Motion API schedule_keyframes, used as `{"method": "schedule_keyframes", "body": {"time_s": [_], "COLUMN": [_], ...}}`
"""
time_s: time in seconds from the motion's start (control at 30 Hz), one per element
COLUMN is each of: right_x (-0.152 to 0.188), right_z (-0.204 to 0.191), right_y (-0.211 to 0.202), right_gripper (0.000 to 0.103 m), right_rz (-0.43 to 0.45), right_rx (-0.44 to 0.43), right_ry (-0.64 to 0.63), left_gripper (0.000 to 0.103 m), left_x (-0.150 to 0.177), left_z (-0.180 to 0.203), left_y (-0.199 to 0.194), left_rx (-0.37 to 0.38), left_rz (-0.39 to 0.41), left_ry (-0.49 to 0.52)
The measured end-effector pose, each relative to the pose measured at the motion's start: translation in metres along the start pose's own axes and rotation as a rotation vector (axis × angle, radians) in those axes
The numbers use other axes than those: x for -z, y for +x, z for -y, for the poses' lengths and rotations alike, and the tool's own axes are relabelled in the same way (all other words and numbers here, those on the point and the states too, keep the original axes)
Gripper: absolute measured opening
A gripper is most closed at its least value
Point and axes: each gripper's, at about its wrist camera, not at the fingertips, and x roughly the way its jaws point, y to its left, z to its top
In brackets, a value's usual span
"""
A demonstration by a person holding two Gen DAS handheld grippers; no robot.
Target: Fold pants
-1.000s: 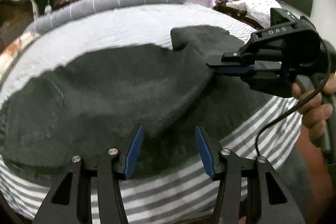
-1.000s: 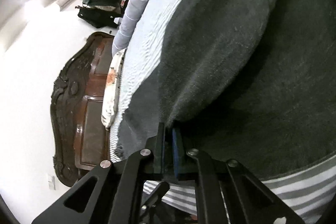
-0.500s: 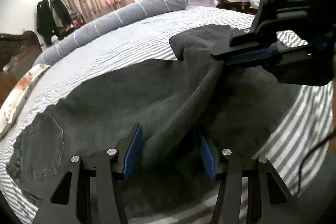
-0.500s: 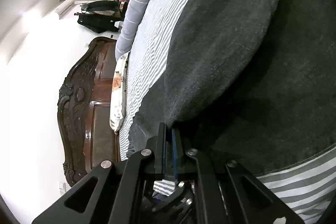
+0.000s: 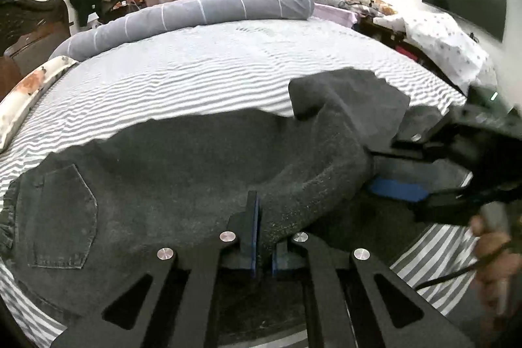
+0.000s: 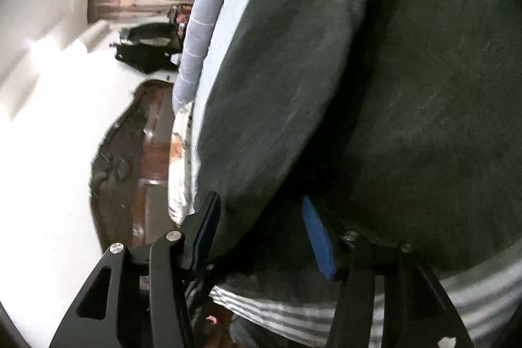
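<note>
Dark grey pants [image 5: 169, 172] lie across a striped bed [image 5: 202, 80], back pocket at the left and one leg folded over toward the right. My left gripper [image 5: 262, 237] is shut on a raised fold of the pants at its near edge. My right gripper [image 5: 388, 172] shows at the right of the left wrist view, open beside the folded leg. In the right wrist view the right gripper [image 6: 261, 230] is open with the pants [image 6: 375, 93] fold lying between its blue pads [image 6: 318, 237].
A long grey bolster [image 5: 195, 12] lies along the bed's far edge. A floral pillow [image 5: 29, 90] and dark wooden headboard [image 5: 29, 22] are at the left. A cluttered side table [image 5: 424, 28] and wall screen [image 5: 463, 8] stand at the right.
My left gripper has closed on the pants fold. My right gripper has opened and let go of the pants.
</note>
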Motion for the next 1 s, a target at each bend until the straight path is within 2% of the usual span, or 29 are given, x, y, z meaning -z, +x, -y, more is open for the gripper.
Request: {"method": "schedule_keyframes", "body": {"time_s": [0.07,0.17,0.27,0.43,0.5,0.53,0.57,0.73,0.8,0.9,1.0], "right_x": [-0.011,-0.04,-0.082,-0.15,-0.171,-0.178,-0.186,-0.206,-0.212,-0.21,-0.197], "right_z": [0.007,0.012,0.015,0.038,0.046,0.049,0.051,0.053,0.049,0.04,0.016], "right_y": [0.001,-0.009,-0.029,-0.065,-0.076,-0.079,-0.081,-0.093,-0.094,-0.102,-0.132], "right_gripper": [0.051,0.047,0.042,0.027,0.021,0.013,0.011,0.011,0.006,0.004,0.004], "right_rz": [0.022,0.11,0.211,0.332,0.359,0.362,0.361,0.363,0.358,0.35,0.389], "right_rx": [-0.022,-0.063,-0.042,0.013,0.056,0.071,0.095,0.199,0.23,0.269,0.316], "right_ry": [0.026,0.039,0.014,0.073,0.082,0.084,0.079,0.057,0.032,0.022,-0.05], "left_gripper": [0.005,0.005,0.005,0.005,0.005,0.005,0.005,0.005,0.005,0.005,0.005], "left_x": [-0.006,-0.008,-0.008,-0.004,-0.004,-0.004,-0.003,0.001,0.002,0.003,-0.001], "left_z": [-0.001,-0.003,-0.003,-0.001,0.0,0.0,0.0,0.001,0.002,0.004,0.004], "left_y": [-0.007,-0.012,-0.012,-0.01,-0.007,-0.005,-0.004,0.002,0.004,0.004,0.004], "left_rx": [0.012,0.027,0.027,0.029,0.035,0.033,0.033,0.034,0.03,0.022,0.021], "left_rz": [0.006,-0.005,-0.007,-0.019,-0.025,-0.03,-0.033,-0.047,-0.057,-0.059,-0.065], "left_ry": [-0.008,-0.024,-0.018,-0.02,-0.021,-0.018,-0.017,-0.011,-0.007,-0.001,-0.011]}}
